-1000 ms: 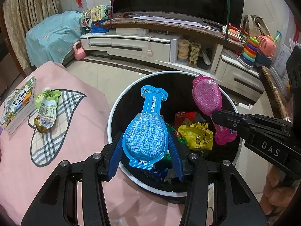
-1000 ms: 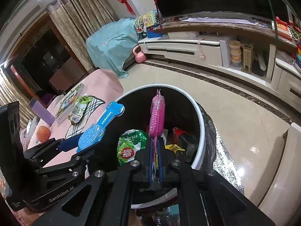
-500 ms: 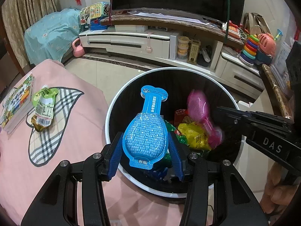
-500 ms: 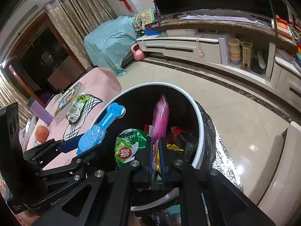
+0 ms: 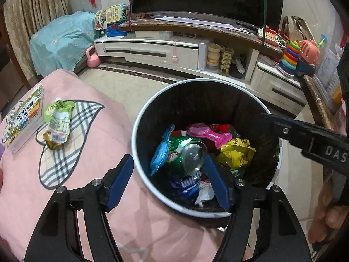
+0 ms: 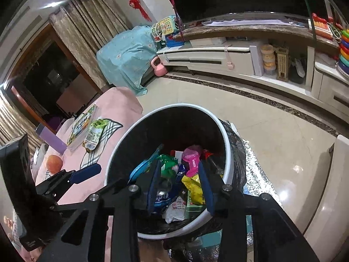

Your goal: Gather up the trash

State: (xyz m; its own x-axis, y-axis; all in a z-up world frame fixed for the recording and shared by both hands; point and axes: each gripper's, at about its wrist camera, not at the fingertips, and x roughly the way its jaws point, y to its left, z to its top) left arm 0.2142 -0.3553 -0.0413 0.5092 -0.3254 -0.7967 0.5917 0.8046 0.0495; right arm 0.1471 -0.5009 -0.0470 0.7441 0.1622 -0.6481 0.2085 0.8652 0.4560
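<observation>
The round white-rimmed trash bin [image 5: 139,122] [image 6: 228,152] has a black liner and holds several wrappers. A blue blister pack [image 5: 160,155] [image 6: 141,167] leans on the bin's left inner wall. A pink blister pack [image 5: 209,134] [image 6: 192,159] lies on top of the trash. My left gripper [image 5: 170,176] is open and empty over the bin's near rim. My right gripper [image 6: 178,185] is open and empty above the bin; it also shows in the left wrist view [image 5: 305,135]. A green drink pouch [image 5: 57,124] [image 6: 93,133] lies on the pink cover.
A book [image 5: 24,118] lies beside the pouch on the pink-covered surface [image 5: 87,152]. An orange fruit [image 6: 54,161] and a purple bottle [image 6: 51,138] sit farther along it. A TV cabinet [image 5: 174,48] with toys runs across the back, beyond tiled floor [image 6: 272,135].
Both grippers opened. The blue pack dropped from the left gripper and the pink pack from the right gripper into the bin.
</observation>
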